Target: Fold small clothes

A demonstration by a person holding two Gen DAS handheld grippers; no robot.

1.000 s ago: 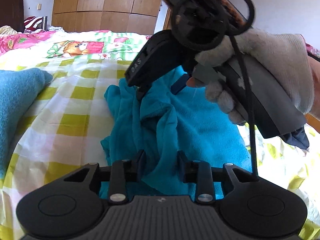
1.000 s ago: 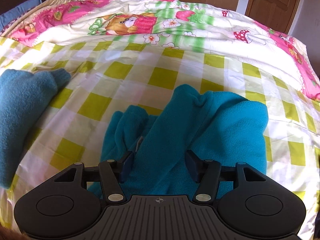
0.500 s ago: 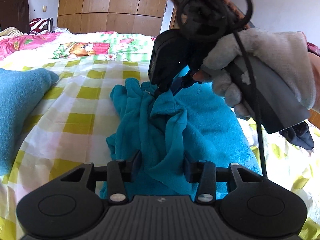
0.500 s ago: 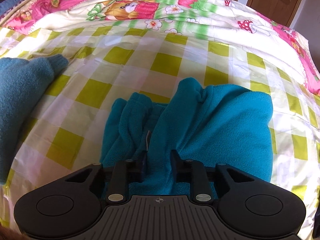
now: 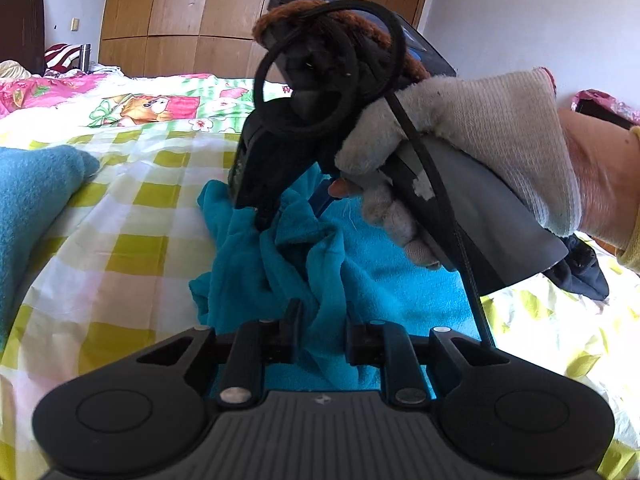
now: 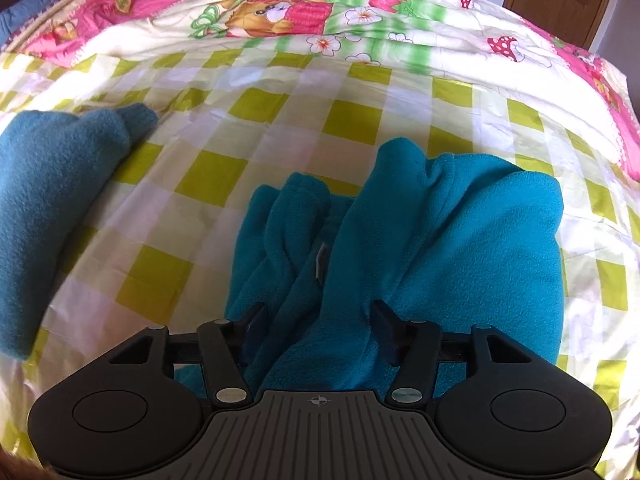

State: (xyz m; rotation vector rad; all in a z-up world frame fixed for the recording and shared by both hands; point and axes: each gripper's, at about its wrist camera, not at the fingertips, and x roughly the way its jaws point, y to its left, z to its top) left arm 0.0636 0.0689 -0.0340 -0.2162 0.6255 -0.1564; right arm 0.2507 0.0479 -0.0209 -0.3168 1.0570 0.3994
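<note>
A bright teal fleece garment (image 5: 320,264) lies bunched on the yellow-checked sheet; it also shows in the right wrist view (image 6: 440,240). My left gripper (image 5: 320,320) is shut on a ridge of this fleece at its near edge. My right gripper (image 6: 318,316) is open, its fingers straddling a raised fold of the fleece. In the left wrist view the right gripper (image 5: 276,208), held by a gloved hand (image 5: 480,148), points down into the far part of the garment.
A darker blue fleece piece (image 6: 52,192) lies at the left on the sheet (image 6: 240,148). A pink and green cartoon quilt (image 6: 280,20) covers the far side of the bed. Wooden wardrobes (image 5: 180,20) stand behind.
My right gripper closed on the fleece half a second ago and has now opened wide. My left gripper's fingers have drawn in onto the fleece fold.
</note>
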